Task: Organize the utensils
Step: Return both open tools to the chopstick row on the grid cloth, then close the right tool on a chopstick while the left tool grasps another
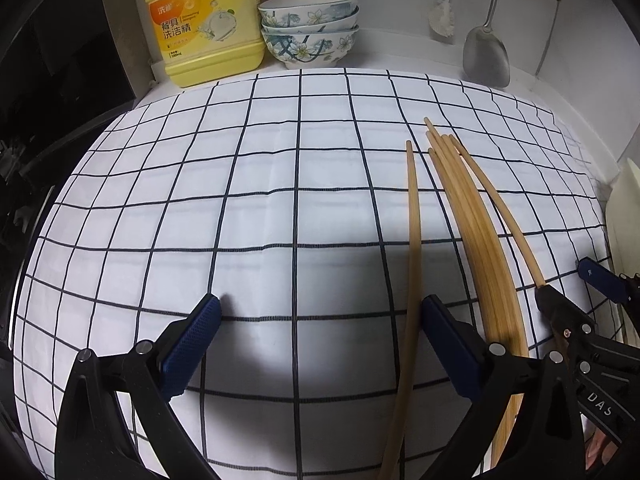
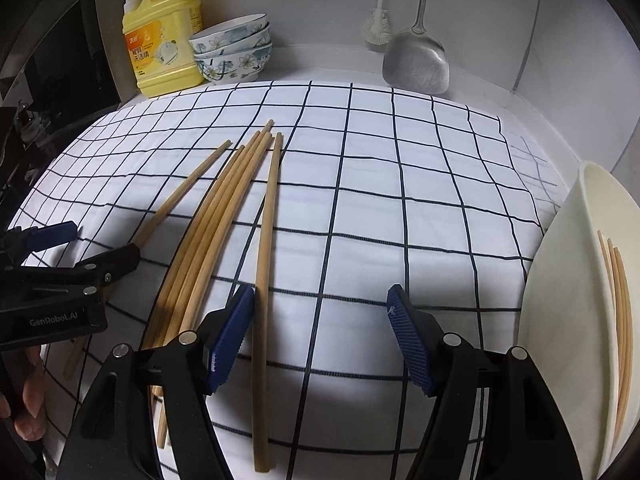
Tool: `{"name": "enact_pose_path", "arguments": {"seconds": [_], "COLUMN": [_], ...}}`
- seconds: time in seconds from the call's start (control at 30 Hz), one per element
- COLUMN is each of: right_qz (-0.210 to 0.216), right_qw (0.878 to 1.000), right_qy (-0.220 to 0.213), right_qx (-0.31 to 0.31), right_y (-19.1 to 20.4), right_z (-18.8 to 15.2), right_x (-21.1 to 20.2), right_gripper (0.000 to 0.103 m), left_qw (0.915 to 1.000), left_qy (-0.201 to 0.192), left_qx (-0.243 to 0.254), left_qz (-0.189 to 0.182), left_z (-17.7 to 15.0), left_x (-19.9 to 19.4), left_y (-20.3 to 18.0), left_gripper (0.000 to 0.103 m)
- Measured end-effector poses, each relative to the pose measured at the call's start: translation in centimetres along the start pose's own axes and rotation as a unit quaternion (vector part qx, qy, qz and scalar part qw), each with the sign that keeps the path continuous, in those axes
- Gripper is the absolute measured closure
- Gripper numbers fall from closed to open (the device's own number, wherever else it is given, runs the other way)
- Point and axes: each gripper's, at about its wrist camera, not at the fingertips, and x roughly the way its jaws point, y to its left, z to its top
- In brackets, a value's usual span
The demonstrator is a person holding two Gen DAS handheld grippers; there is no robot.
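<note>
While hovering low over the checked cloth point(image 1: 240, 200), holding the left gripper point(image 1: 320, 320) wide apart, with a lone chopstick point(image 1: 415, 240) lying between its fingers, just beside the right-hand one and not pinched. Holding the right gripper point(image 2: 320, 312) likewise wide, straddling a second chopstick point(image 2: 266, 232) lying close against its left finger, unclamped. Showing a loose bundle of chopsticks point(image 2: 216, 232) resting between those two, fanning toward the cloth's far edge. Showing three more chopsticks point(image 2: 622, 320) lying in a white tray point(image 2: 560, 280) at the cloth's right edge. Showing a yellow detergent bottle point(image 1: 204, 28) and stacked bowls point(image 1: 310, 28) standing beyond the far left corner, and a metal spatula point(image 1: 486, 52) hanging beyond the far edge.
</note>
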Motion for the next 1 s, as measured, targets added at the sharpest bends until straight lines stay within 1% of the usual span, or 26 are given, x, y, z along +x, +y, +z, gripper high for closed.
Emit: {"name": "enact_pose_path", "arguments": {"seconds": [0.17,0.23,0.27,0.3,0.33,0.4,0.43,0.47,0.5,0.53,0.57,0.63,0.67,0.7,0.73,0.87,1.0], "right_qz": [0.01,0.013,0.017,0.021,0.023,0.026,0.027,0.03,0.032,0.027,0.024,0.021,0.02,0.02,0.022,0.03,0.04], "right_qw": [1.0,1.0,1.0,0.999,0.999,0.999,0.999,0.998,0.998,0.998,0.998,0.998,0.998,0.998,0.998,0.999,0.998], "right_qy": [-0.003,-0.006,-0.007,-0.008,-0.009,-0.009,-0.009,-0.009,-0.01,-0.01,-0.011,-0.015,-0.015,-0.014,-0.014,-0.014,-0.028], "right_qx": [-0.006,-0.015,-0.02,-0.024,-0.03,-0.039,-0.042,-0.045,-0.047,-0.052,-0.055,-0.055,-0.055,-0.053,-0.051,-0.039,-0.029], "right_y": [0.4,0.8,1.0,1.1,1.4,1.8,2.0,2.1,2.3,2.5,2.7,2.8,2.8,2.8,2.7,2.5,2.5], "right_z": [0.4,0.5,0.5,0.6,0.6,0.6,0.6,0.6,0.6,0.5,0.5,0.4,0.4,0.4,0.3,0.1,0.2], "right_x": [0.3,0.4,0.4,0.4,0.4,0.3,0.3,0.3,0.2,0.2,0.1,0.1,0.1,0.0,0.0,-0.5,-1.5], "right_gripper": [0.038,0.042,0.047,0.053,0.055,0.064,0.066,0.074,0.084,0.088,0.092,0.094,0.096,0.097,0.097,0.097,0.097], "left_qw": [1.0,1.0,0.9999,0.9999,0.9998,0.9997,0.9996,0.9996,0.9995,0.9994,0.9993,0.9992,0.9991,0.9991,0.9991,0.999,0.9988], "left_qy": [-0.003,-0.006,-0.008,-0.01,-0.012,-0.016,-0.017,-0.018,-0.02,-0.021,-0.022,-0.023,-0.024,-0.024,-0.025,-0.029,-0.029], "left_qx": [-0.002,0.0,0.003,0.005,0.009,0.015,0.016,0.017,0.018,0.02,0.022,0.025,0.025,0.025,0.025,0.025,0.016], "left_qz": [-0.003,-0.005,-0.006,-0.008,-0.011,-0.013,-0.016,-0.016,-0.018,-0.019,-0.02,-0.022,-0.024,-0.025,-0.025,-0.025,-0.037], "left_z": [0.2,0.2,0.2,0.2,0.2,0.2,0.1,0.1,0.1,0.1,0.1,0.0,0.0,0.0,-0.1,-0.4,-0.7], "left_x": [0.1,0.0,-0.1,-0.2,-0.3,-0.5,-0.6,-0.6,-0.7,-0.8,-0.9,-1.1,-1.1,-1.1,-1.2,-1.3,-1.7], "left_y": [-0.1,-0.2,-0.3,-0.4,-0.5,-0.8,-0.9,-0.9,-1.0,-1.1,-1.2,-1.4,-1.5,-1.5,-1.5,-1.4,-1.0], "left_gripper": [0.007,0.012,0.015,0.021,0.027,0.034,0.038,0.04,0.047,0.055,0.06,0.077,0.082,0.091,0.095,0.096,0.096]}}
